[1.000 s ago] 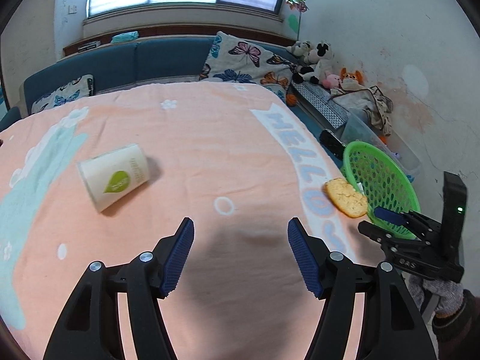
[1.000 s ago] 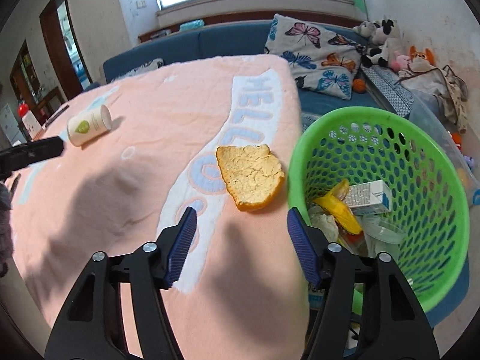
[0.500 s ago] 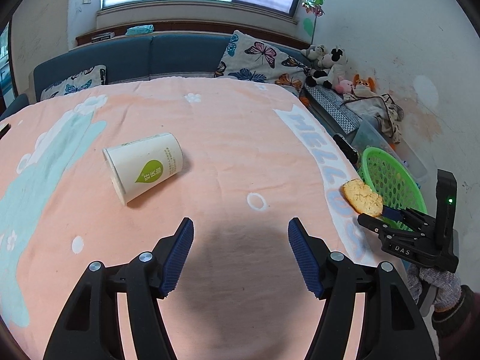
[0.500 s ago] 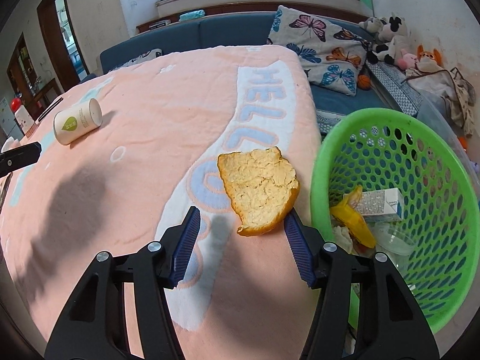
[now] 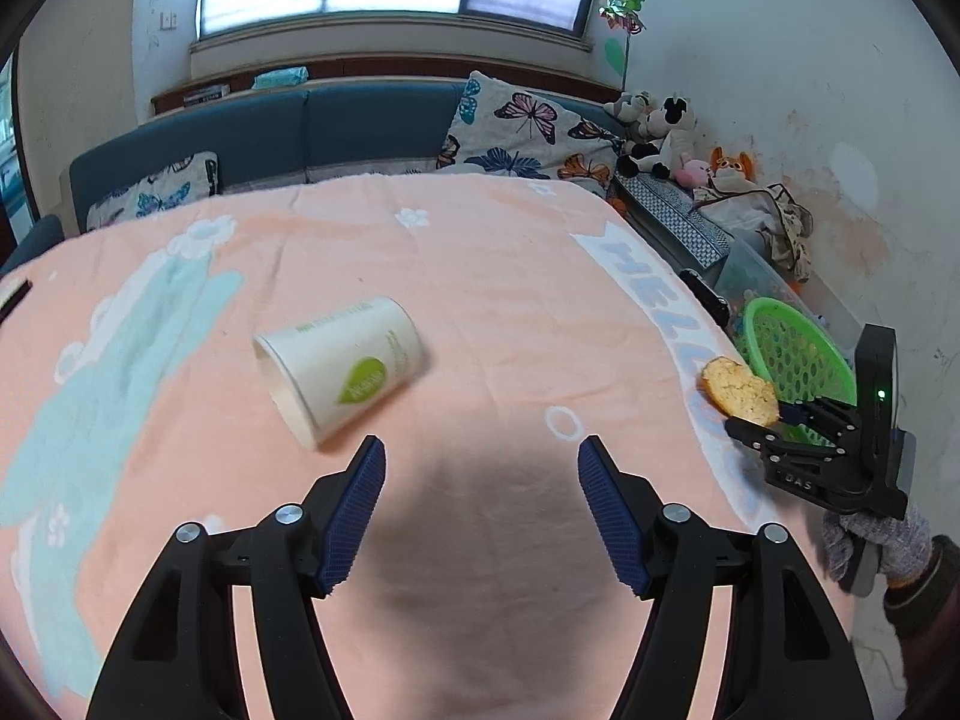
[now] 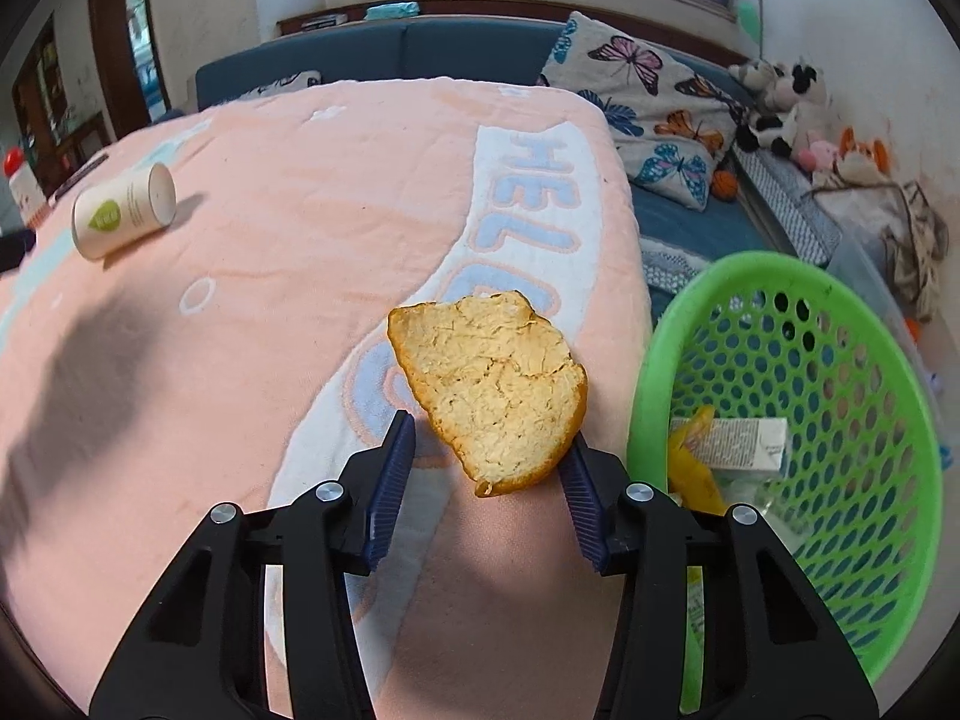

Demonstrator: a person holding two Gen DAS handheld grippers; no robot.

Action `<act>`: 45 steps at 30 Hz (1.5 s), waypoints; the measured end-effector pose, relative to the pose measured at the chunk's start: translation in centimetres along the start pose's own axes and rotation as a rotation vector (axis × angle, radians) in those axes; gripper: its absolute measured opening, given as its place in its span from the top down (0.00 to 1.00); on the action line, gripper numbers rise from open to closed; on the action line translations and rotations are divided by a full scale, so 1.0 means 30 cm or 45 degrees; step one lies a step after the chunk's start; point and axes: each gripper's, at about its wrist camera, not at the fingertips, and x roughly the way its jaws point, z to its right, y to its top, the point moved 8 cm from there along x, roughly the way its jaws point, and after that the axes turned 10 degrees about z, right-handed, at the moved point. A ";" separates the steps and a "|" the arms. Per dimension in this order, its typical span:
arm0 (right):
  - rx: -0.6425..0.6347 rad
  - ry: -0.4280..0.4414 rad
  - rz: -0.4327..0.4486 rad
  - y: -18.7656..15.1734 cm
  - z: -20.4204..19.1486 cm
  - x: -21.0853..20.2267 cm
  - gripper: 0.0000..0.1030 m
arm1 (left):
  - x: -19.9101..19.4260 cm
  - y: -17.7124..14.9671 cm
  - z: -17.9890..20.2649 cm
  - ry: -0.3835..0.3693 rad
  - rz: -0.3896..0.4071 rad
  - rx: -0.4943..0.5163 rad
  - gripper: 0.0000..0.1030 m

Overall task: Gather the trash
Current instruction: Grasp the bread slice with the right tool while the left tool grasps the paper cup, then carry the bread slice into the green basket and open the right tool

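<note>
Peel: curled orange-rimmed citrus peel (image 6: 492,390), light, brittle; pinch near edge | right gripper (image 6: 489,450) half-closed, straddling it, grasp unconfirmed | left gripper (image 5: 480,468) wide, empty

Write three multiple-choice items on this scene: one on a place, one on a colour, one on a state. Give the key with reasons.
1. Where is the orange peel?
A. In the basket
B. Between the right hand-held gripper's fingers
C. Beside the cup

2. What colour is the basket?
A. Blue
B. Green
C. Red

3. How is the paper cup?
A. Upright
B. Crushed flat
C. On its side

Key: B, the peel sits between the blue pads over the blanket; B, the rim is bright green; C, its mouth faces sideways on the blanket.
</note>
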 end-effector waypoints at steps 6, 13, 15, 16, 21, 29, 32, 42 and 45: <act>0.033 0.015 0.006 0.006 0.009 0.004 0.63 | 0.017 0.039 -0.054 0.019 -0.009 0.082 0.27; 0.125 0.053 0.020 0.017 0.023 -0.020 0.68 | 0.092 0.083 -0.137 0.102 -0.046 0.184 0.21; 0.152 0.065 0.023 0.019 0.025 -0.032 0.68 | 0.117 0.092 -0.158 0.135 -0.053 0.216 0.20; 0.165 0.072 0.025 0.021 0.028 -0.037 0.68 | 0.133 0.097 -0.172 0.151 -0.057 0.223 0.20; 0.225 0.105 0.024 0.025 0.029 -0.061 0.69 | 0.207 0.106 -0.216 0.143 -0.094 0.209 0.20; 0.234 0.102 0.033 0.032 0.024 -0.089 0.69 | 0.309 0.083 -0.227 0.113 -0.169 0.277 0.15; 0.233 0.105 0.037 0.030 0.020 -0.092 0.69 | 0.314 0.075 -0.224 0.114 -0.170 0.304 0.15; 0.245 0.119 0.065 0.027 0.019 -0.125 0.70 | 0.279 0.068 -0.197 0.152 -0.146 0.338 0.29; 0.254 0.122 0.076 0.027 0.023 -0.145 0.70 | 0.262 0.061 -0.190 0.174 -0.144 0.324 0.33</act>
